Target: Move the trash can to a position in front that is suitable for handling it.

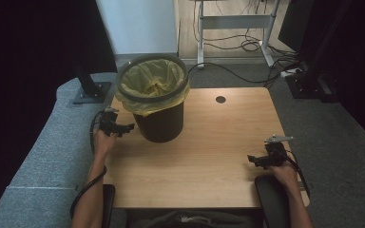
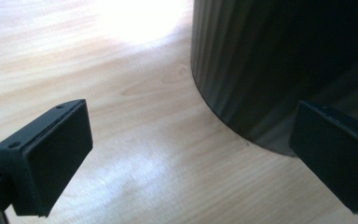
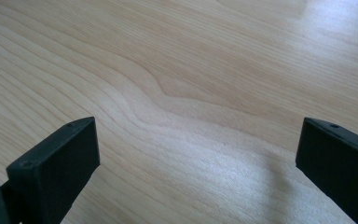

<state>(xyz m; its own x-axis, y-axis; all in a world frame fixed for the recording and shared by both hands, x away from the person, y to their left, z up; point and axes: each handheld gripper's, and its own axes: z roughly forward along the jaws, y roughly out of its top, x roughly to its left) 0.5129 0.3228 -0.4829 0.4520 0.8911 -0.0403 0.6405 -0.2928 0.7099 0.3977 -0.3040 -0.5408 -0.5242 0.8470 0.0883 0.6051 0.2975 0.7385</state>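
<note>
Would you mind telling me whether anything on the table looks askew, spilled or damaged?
Nothing stands out. The bin stands upright on the table, and its yellow liner is folded over the rim, a little rumpled. I see no spill or damage on the wood. The left tool sits beside the bin, open; the right tool is open too.

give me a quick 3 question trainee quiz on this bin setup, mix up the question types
1. True or false: the left tool is clamped on the bin.
2. What colour is the bag lining the bin? A) yellow B) blue C) white
3. Fill in: the right tool hovers over bare ____ near the table's right edge.

Key:
1. False. Its jaws stand open beside the bin's dark wall.
2. A
3. wood
</note>
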